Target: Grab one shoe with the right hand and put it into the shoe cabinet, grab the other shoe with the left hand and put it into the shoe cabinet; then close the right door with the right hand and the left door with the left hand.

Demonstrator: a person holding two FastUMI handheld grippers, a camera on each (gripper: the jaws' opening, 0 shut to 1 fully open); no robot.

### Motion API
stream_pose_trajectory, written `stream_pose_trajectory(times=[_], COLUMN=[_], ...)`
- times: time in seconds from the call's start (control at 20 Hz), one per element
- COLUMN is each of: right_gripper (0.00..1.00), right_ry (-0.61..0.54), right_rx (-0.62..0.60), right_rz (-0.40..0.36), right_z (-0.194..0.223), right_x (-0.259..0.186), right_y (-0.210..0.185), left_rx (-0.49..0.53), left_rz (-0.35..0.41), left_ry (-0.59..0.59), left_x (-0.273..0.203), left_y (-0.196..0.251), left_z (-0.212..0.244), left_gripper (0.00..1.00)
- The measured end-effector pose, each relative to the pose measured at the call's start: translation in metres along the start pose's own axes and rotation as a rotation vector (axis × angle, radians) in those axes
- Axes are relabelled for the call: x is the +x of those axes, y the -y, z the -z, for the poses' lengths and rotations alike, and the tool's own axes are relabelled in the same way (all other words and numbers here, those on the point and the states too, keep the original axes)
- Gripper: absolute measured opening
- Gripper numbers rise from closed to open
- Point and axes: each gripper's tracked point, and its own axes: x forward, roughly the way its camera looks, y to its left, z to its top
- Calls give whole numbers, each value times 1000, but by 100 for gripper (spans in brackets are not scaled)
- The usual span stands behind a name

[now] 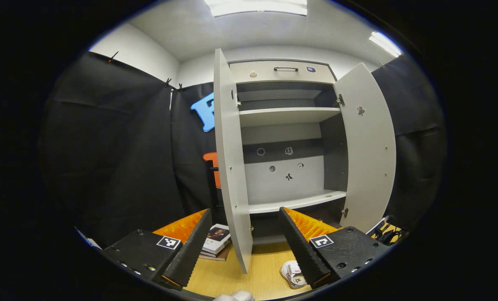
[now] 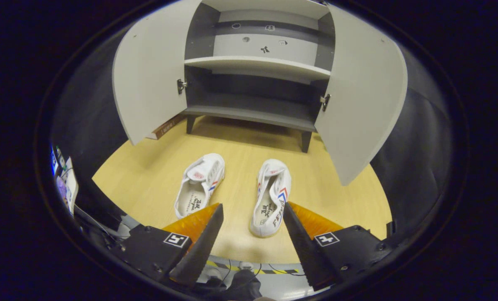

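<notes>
Two white shoes lie side by side on the wooden floor [image 2: 240, 167], toes toward the cabinet: a left shoe [image 2: 199, 185] and a right shoe [image 2: 271, 196]. My right gripper [image 2: 252, 213] hangs open above and just behind them, the right shoe's heel between its fingers but untouched. The grey shoe cabinet [image 2: 253, 67] stands beyond with both doors wide open: left door [image 2: 151, 71], right door [image 2: 359, 88]. My left gripper [image 1: 245, 217] is open and held high, facing the cabinet [image 1: 284, 138]. One white shoe [image 1: 293, 274] peeks out low beside its right finger.
A stack of books [image 1: 216, 242] lies on the floor behind the cabinet's left door [image 1: 231, 167]. Its edge [image 2: 165, 126] shows under that door in the right gripper view. Black cloth walls close in both sides. Striped tape [image 2: 249, 267] marks the floor's near edge.
</notes>
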Motion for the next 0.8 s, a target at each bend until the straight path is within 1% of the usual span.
stream_pose_trajectory(times=[0.05, 0.15, 0.2, 0.25, 0.35, 0.45, 0.55, 0.6, 0.65, 0.7, 0.8], right_gripper=[93, 89, 89, 86, 84, 83, 78, 72, 76, 75, 71], right_ry=[-16, -49, -63, -80, -98, -106, -111, -107, -96, -84, -89], right_rx=[13, 48, 51, 43, 76, 83, 105, 115, 119, 118, 132], right_rz=[10, 1, 11, 22, 4, 8, -11, -23, -20, -8, -6], right_z=[5, 13, 16, 20, 21, 19, 12, 8, 2, -4, -7], right_x=[14, 42, 55, 68, 88, 108, 123, 132, 138, 146, 159], right_y=[3, 1, 4, 8, 4, 6, 1, -3, -3, -1, -1], left_rx=[4, 5, 10, 18, 26, 38, 43, 43, 42, 41, 35], left_rz=[-8, -19, -25, -39, -66, -82, -97, -102, -105, -108, -103], left_ry=[-5, -4, -3, -1, 11, 19, 8, 3, -1, -9, -19], left_x=[-1, -2, -2, -2, -1, 1, 6, 10, 13, 16, 20], left_y=[-1, -2, -2, -6, -10, -12, -12, -12, -11, -9, -5], left_z=[1, -2, -4, -4, -5, -5, -2, -1, -1, 0, 2], left_gripper=[96, 96, 96, 96, 96, 96, 96, 96, 96, 96, 96])
